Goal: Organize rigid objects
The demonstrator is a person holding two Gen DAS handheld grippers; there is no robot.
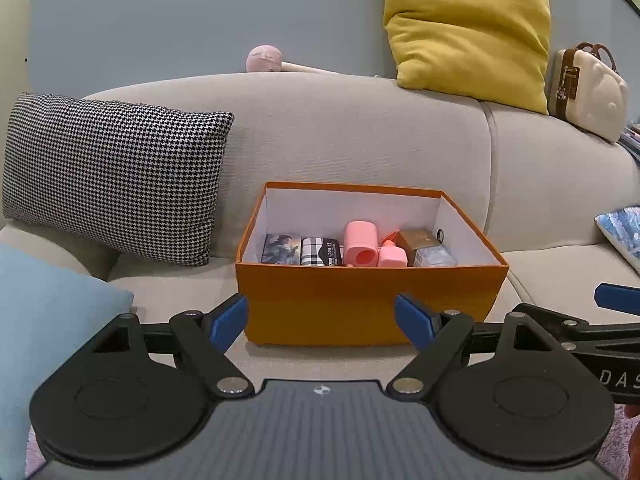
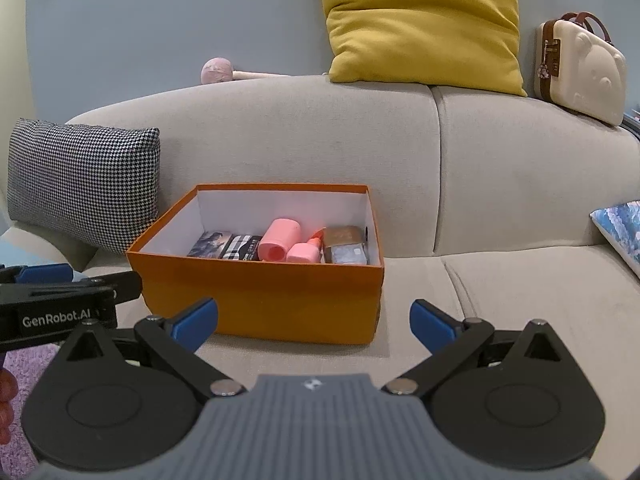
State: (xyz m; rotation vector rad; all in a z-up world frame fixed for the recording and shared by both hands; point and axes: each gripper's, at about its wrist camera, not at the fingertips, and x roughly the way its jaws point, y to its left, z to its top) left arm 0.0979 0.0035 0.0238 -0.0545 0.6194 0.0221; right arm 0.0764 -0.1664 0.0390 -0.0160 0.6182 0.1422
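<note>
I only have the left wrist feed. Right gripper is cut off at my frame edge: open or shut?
Observer: Open. In the right wrist view the right gripper has its blue fingers spread wide, nothing between them.
Operator: Where is it aimed?
Observer: At the orange box on the sofa seat, toward the box's near right corner, not touching it.
Operator: The cream case up on the backrest, any detail I'm missing?
Observer: The cream case shows an embossed bear face on its front in the right wrist view.
</note>
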